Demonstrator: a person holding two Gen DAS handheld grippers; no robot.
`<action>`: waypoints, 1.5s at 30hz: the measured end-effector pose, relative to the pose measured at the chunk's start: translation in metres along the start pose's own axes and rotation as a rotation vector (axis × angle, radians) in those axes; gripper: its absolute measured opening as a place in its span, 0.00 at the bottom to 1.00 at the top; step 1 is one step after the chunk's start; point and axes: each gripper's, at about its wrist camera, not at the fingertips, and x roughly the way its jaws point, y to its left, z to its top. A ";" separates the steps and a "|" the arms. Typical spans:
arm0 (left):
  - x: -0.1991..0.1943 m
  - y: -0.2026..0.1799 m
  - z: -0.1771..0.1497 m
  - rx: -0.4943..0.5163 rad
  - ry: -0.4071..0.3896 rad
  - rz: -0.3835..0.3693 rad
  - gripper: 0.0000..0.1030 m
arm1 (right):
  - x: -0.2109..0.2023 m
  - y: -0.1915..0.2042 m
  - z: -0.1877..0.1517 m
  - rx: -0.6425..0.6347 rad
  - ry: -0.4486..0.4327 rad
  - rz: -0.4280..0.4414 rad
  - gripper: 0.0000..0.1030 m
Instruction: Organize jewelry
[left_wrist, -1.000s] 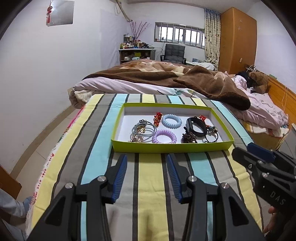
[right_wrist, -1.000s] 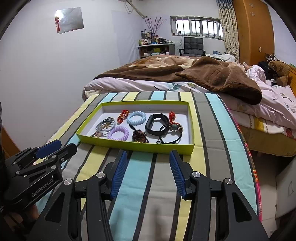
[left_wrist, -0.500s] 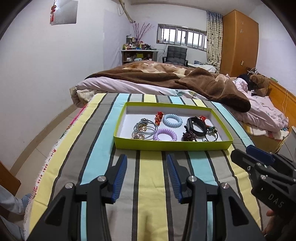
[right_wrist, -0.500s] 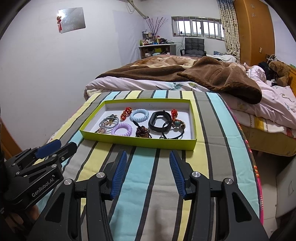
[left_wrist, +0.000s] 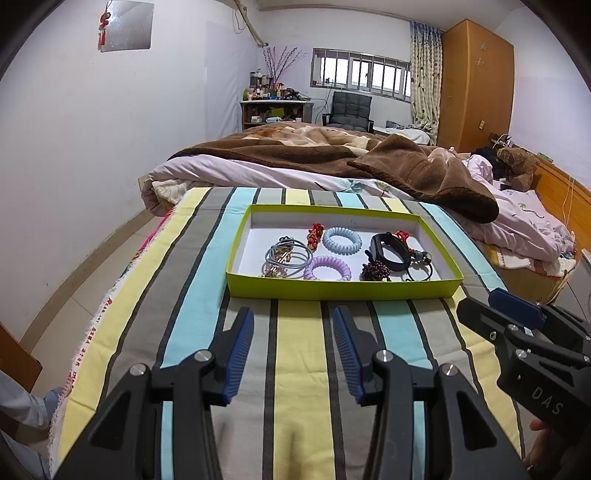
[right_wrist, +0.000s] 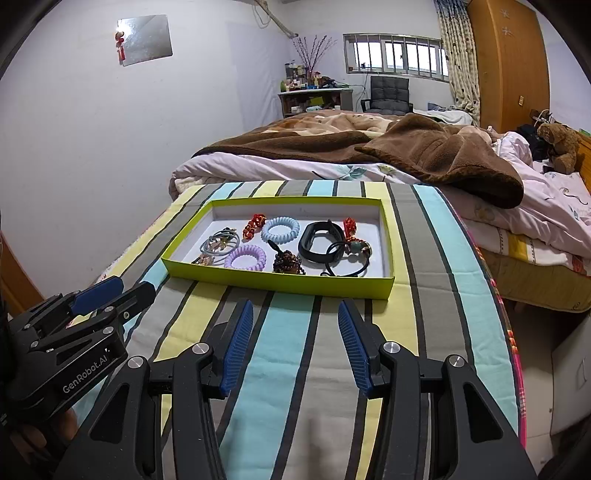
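A lime-green tray (left_wrist: 343, 290) with a white floor lies on the striped cloth. In it lie a blue spiral hair tie (left_wrist: 342, 240), a purple spiral hair tie (left_wrist: 327, 268), a black band (left_wrist: 388, 251), grey hair ties (left_wrist: 288, 255), a red ornament (left_wrist: 314, 232), a dark beaded piece (left_wrist: 375, 270) and a black tie with beads (left_wrist: 419, 269). My left gripper (left_wrist: 293, 314) hovers open just short of the tray's near wall, holding nothing. My right gripper (right_wrist: 295, 306) is open too, empty, in front of the tray (right_wrist: 280, 282). Each gripper shows at the edge of the other's view.
The striped cloth (left_wrist: 295, 369) covers the foot of a bed. Behind the tray lie a brown blanket (left_wrist: 406, 166) and pale bedding. The floor drops away on the left, along a white wall. A teddy bear (right_wrist: 561, 147) sits far right.
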 end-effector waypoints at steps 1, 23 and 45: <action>0.000 0.000 0.000 0.002 -0.001 0.001 0.45 | 0.000 0.000 0.000 0.000 0.001 0.000 0.47; 0.001 0.004 -0.001 -0.002 0.009 -0.015 0.45 | 0.001 0.000 0.000 0.000 0.005 0.000 0.47; 0.001 0.001 -0.001 -0.005 -0.001 0.017 0.45 | 0.004 -0.001 -0.002 0.004 0.009 -0.004 0.47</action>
